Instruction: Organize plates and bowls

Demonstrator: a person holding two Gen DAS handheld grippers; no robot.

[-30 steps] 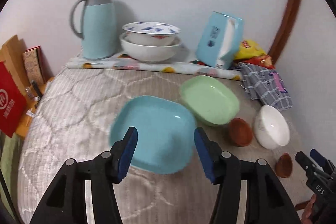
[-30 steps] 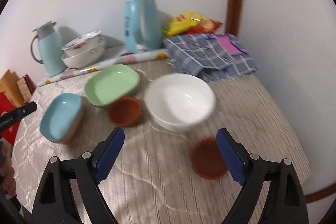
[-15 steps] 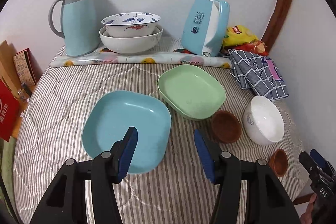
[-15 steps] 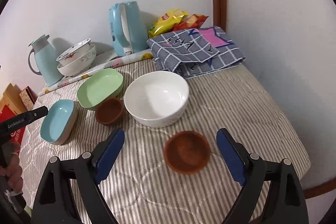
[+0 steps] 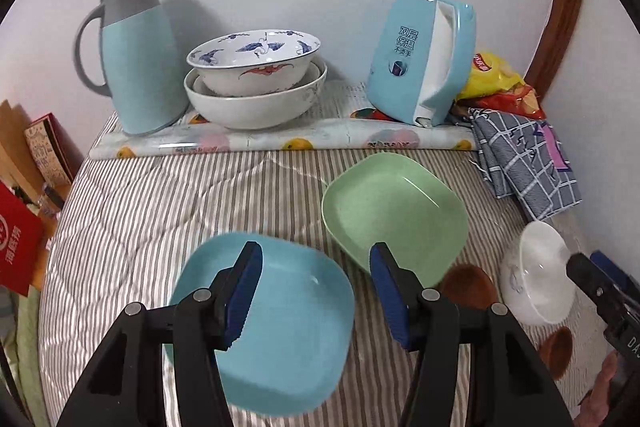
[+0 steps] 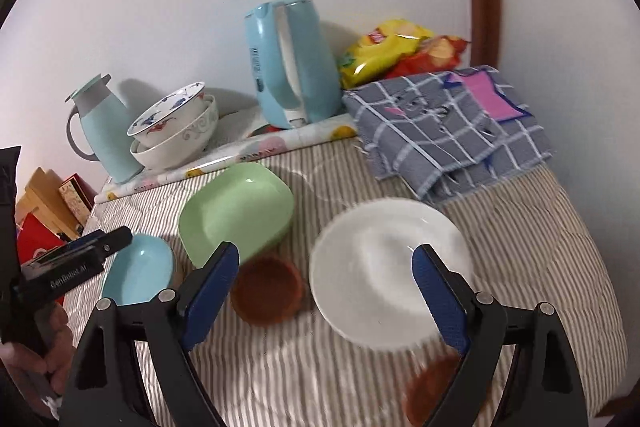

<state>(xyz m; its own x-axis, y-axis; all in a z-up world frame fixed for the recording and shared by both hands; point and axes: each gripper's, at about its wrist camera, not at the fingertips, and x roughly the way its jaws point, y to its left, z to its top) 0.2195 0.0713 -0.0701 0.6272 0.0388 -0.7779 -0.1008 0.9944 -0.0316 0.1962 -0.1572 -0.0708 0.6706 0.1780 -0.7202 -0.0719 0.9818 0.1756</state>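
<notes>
**Approach phase: both grippers spread, nothing held**

Left wrist view. Left gripper (image 5: pixel 316 291) at lower centre of frame, jaws apart, empty, hovering over the blue plate (image 5: pixel 280 331). The plate lies flat on the striped cloth (image 5: pixel 140 227); its far edge shows between the pads. Green plate (image 5: pixel 394 213) right of centre, just beside the blue one, whether touching I cannot tell. Small brown bowl (image 5: pixel 466 285) and white bowl (image 5: pixel 536 271) at lower right; a second brown bowl (image 5: pixel 558 351) below them. Two stacked patterned bowls (image 5: pixel 254 79) at upper centre by the wall.

Right wrist view. Right gripper (image 6: pixel 326 295) at lower centre, jaws wide, empty. White bowl (image 6: pixel 390 271) sits between the pads, blurred. Brown bowl (image 6: pixel 268 289) to its left; green plate (image 6: pixel 236 213) behind; blue plate (image 6: pixel 138 273) at lower left.

Judgement: pick not begun. Next, left needs to lower onto the blue plate's rim and close, likely to nest it with the green; thin rim, slip risk.
</notes>
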